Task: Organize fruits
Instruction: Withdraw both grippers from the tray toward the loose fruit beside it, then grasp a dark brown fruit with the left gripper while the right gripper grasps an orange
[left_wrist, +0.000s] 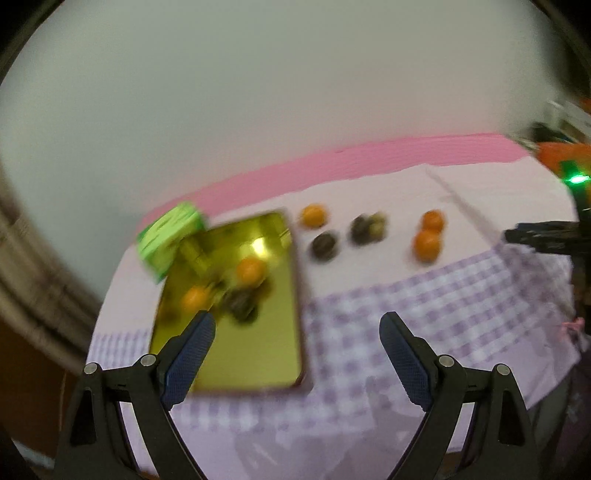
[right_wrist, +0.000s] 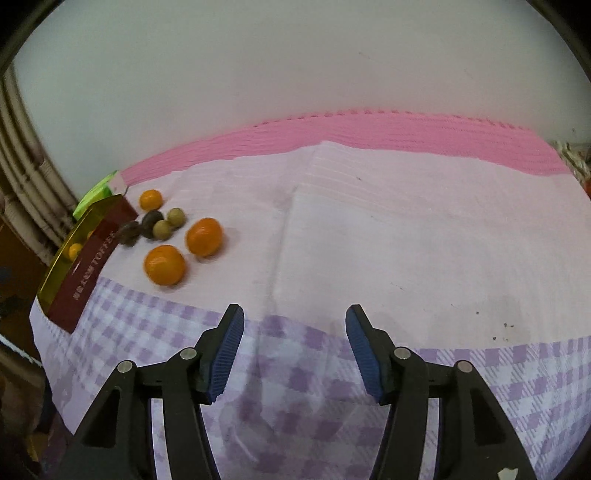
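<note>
While both tongs: your left tongs (left_wrist: 297, 321) and right tongs (right_wrist: 294, 314) gape wide, holding nothing.
Roll risk: oranges (right_wrist: 164, 264) right of the toffee tin (left_wrist: 258, 365) may scoot if nudged.

Left wrist view motion-blurred: dark fruits (left_wrist: 240, 304) in gold tin (left_wrist: 236, 362) can't be ID'd.

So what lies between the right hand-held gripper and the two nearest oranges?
Only bare cloth. In the right wrist view nothing lies between the open right hand-held gripper and the two oranges.
</note>
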